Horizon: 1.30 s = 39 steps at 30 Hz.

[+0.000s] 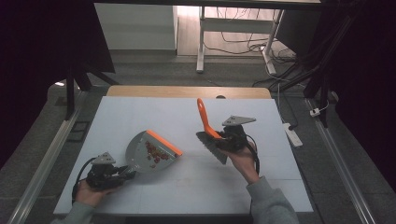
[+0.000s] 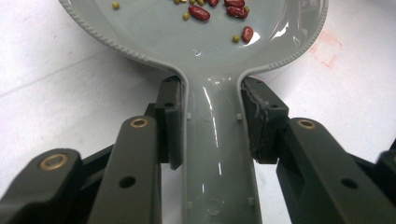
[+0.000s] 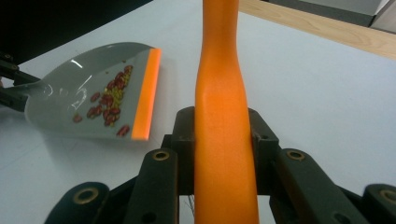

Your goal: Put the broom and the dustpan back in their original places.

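On table, grey dustpan (image 1: 142,151) w/ orange lip, red beans (image 1: 154,154)

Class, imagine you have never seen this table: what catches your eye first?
The bright orange brush, gripped by the right gripper at mid-table with its handle pointing up. Next, the grey dustpan to its left, holding red and yellow beans, its handle clamped by the left gripper.

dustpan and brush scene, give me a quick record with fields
dustpan: grey, orange front lip, resting on the white table
contents: red beans and small yellow-green bits in the pan
left hand-held gripper: shut on the dustpan handle
brush: orange handle pointing up, dark bristles low
right hand-held gripper: shut on the brush handle, to the right of the dustpan
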Motion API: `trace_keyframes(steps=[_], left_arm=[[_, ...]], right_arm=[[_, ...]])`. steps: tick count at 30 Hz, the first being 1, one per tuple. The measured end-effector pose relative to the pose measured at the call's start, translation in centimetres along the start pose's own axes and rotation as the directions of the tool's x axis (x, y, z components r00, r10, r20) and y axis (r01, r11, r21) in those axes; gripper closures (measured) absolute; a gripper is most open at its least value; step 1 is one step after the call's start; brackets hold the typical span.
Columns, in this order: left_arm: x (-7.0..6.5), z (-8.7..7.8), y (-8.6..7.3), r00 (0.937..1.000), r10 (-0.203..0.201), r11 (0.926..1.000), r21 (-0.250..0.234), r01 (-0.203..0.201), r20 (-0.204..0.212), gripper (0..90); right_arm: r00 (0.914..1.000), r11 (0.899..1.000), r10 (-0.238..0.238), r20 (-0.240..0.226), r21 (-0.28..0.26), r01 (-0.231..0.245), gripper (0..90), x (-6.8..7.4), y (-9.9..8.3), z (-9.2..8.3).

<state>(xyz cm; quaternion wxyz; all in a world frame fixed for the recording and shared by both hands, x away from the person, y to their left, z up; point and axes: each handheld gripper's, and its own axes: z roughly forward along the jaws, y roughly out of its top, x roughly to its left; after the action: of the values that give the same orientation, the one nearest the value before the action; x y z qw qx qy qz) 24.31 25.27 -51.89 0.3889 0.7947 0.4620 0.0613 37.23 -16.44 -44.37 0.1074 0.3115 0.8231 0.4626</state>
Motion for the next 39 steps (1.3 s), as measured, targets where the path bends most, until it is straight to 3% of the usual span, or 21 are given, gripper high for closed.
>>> trace_keyframes(steps=[6,11,17,19,27,35,39], left_arm=[[-0.1,-0.5,-0.8,0.9948,-0.086,0.9959,-0.031,0.085,-0.054,61.6],[-0.3,-0.7,-1.3,0.9827,-0.157,0.9870,-0.051,0.153,-0.098,61.7],[-0.6,-0.7,-1.7,0.9572,-0.246,0.9689,-0.070,0.237,-0.153,61.7],[-0.7,-0.8,-1.8,0.9487,-0.261,0.9646,-0.082,0.250,-0.178,61.7],[-0.4,-0.7,-1.8,0.9254,-0.299,0.9532,-0.116,0.279,-0.232,61.7],[0.0,-0.4,-2.1,0.8926,-0.355,0.9348,-0.126,0.332,-0.278,61.6],[0.0,-0.2,-2.1,0.8835,-0.364,0.9312,-0.125,0.342,-0.295,61.6]], right_arm=[[0.9991,0.999,0.042,0.000,-0.008,-0.042,70.6,-0.7,-1.7,-2.1],[0.9973,0.997,0.073,-0.004,0.017,-0.073,70.6,-1.2,-3.4,-3.0],[0.9902,0.990,0.137,-0.026,0.038,-0.136,70.6,-1.3,-4.9,-3.9],[0.9890,0.989,0.144,-0.036,0.042,-0.142,70.6,-1.1,-5.3,-4.1],[0.9798,0.979,0.196,-0.042,0.071,-0.192,70.6,-1.5,-6.2,-3.8],[0.9615,0.957,0.272,-0.039,0.119,-0.266,70.6,-2.3,-7.1,-3.3],[0.9533,0.944,0.302,-0.016,0.145,-0.296,70.6,-3.1,-7.6,-3.0]])
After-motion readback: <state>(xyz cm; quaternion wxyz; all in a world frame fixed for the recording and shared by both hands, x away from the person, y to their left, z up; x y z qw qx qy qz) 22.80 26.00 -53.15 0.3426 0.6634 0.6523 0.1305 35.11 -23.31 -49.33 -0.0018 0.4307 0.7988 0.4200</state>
